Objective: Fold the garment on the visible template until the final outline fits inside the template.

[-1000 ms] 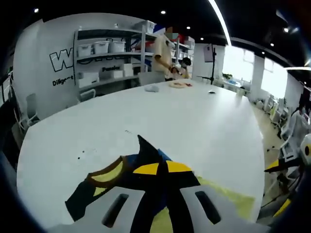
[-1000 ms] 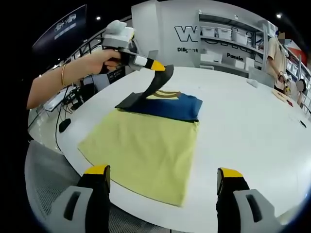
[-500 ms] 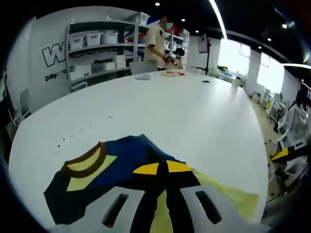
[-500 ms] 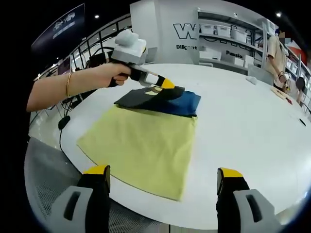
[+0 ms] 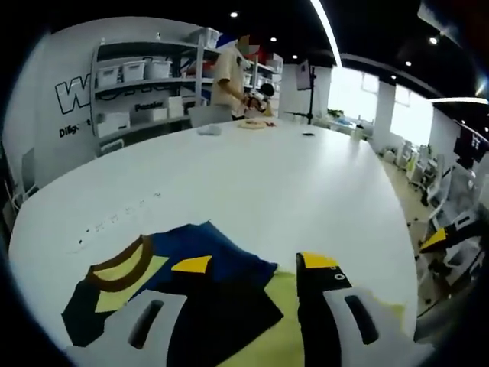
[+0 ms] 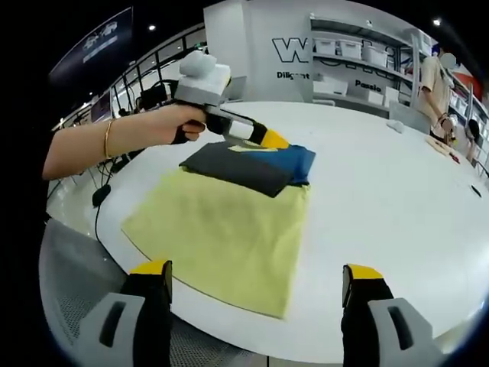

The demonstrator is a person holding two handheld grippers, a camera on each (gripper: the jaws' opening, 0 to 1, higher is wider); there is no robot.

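White round surface, shelving and a logo wall beyond it, a person standing at the far end.

Garment: dark navy with a yellow patch and a brown collar band, lying bunched at the far end of the yellow template. From my right jaws it sits straight ahead and well beyond the tips, with the whole template sheet lying between. Its long axis runs crosswise to my right jaws, along the template's far edge.

Left gripper: held in my left hand, reaching in from the far left of the right gripper view, tips at the garment's far edge. In the left gripper view its jaws stand apart, clamped on nothing, with the dark folded panel directly beneath and between them; I cannot tell if the tips touch the cloth.

Right gripper: jaws wide apart, empty, hovering off the template's near edge, well apart from the garment.

Judgement: the left side is far nearer, so the next fold falls to it. The collar end lies to the left of the left jaws.
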